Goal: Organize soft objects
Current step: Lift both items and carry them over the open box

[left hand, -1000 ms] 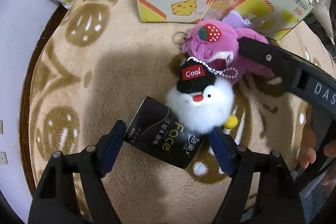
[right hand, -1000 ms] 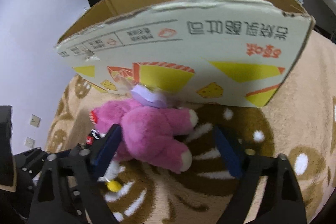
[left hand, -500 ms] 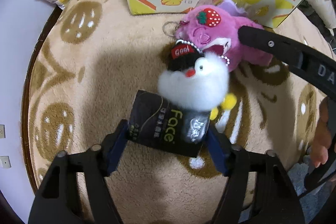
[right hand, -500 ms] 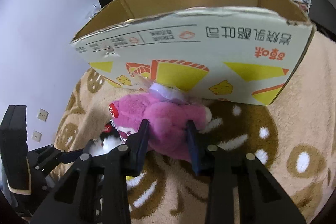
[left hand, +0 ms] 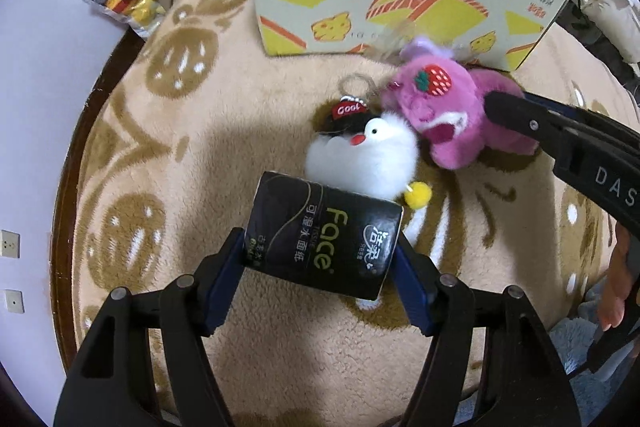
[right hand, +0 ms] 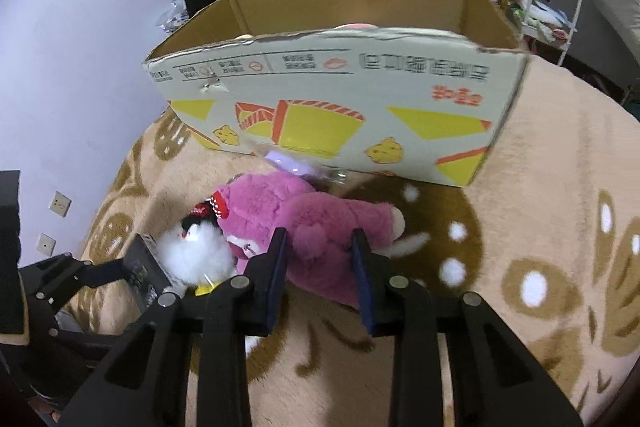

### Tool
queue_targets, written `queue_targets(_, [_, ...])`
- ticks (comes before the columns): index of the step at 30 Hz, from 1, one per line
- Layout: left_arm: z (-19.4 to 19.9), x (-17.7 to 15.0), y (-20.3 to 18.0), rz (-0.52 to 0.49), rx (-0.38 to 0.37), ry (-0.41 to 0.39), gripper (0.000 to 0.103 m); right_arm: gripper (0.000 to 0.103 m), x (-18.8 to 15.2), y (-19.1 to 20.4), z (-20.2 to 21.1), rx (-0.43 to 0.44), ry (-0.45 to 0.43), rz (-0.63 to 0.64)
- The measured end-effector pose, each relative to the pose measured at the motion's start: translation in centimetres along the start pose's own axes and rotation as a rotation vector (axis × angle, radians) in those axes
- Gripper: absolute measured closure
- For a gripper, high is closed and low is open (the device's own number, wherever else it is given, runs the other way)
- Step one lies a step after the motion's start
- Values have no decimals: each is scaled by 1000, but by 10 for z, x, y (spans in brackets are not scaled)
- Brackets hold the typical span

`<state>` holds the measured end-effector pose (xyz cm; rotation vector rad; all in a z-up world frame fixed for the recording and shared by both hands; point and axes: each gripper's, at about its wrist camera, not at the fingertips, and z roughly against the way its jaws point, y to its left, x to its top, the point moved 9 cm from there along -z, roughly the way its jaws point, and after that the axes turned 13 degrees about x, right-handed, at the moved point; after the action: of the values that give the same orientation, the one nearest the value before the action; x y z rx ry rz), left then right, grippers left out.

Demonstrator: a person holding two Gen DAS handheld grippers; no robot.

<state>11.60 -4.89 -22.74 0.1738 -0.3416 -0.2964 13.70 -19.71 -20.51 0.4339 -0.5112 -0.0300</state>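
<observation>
My left gripper (left hand: 320, 263) is clamped on a black tissue pack (left hand: 322, 233), one blue pad (left hand: 224, 279) pressed against each end; the pack sits low over the tan patterned rug (left hand: 168, 155). Its label reads "Face" in green, with smaller Chinese print I can't make out. Just beyond it lies a white fluffy toy (left hand: 362, 157) in a black cap tagged "Cool", touching the pack's far edge and the pink plush bear (left hand: 452, 119) beside it. My right gripper (right hand: 318, 255) is squeezed onto the bear's body, jaws narrowed into the fur, and the bear lies on the rug in front of the cardboard box (right hand: 332, 99). The bear has a strawberry on its head. The box's printing is upside down and blurred. Something pink shows inside the box, mostly hidden by its wall.
</observation>
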Motion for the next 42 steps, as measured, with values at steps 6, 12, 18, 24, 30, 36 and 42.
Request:
queue_targets(6, [22, -1, 14, 64, 5, -51, 34, 72, 2, -5, 24, -50, -35, 19])
queue_targets(12, [45, 6, 27, 119, 11, -128, 34, 73, 10, -1, 47, -73, -92, 44])
queue_targets(18, [68, 20, 35, 143, 37, -247, 34, 73, 22, -4, 91, -86, -196, 38])
queue_targets(24, [96, 36, 40, 149, 102, -404, 34, 73, 39, -4, 122, -86, -297, 31])
queue_targets(30, [103, 42, 47, 158, 144, -434, 34, 73, 53, 8, 146, -96, -407, 70])
queue_targets(36, [123, 58, 49, 149, 150, -523, 34, 73, 67, 17, 162, -83, -481, 93])
queue_targets(42, [140, 76, 48, 142, 163, -610, 34, 73, 80, 14, 166, -66, -520, 83])
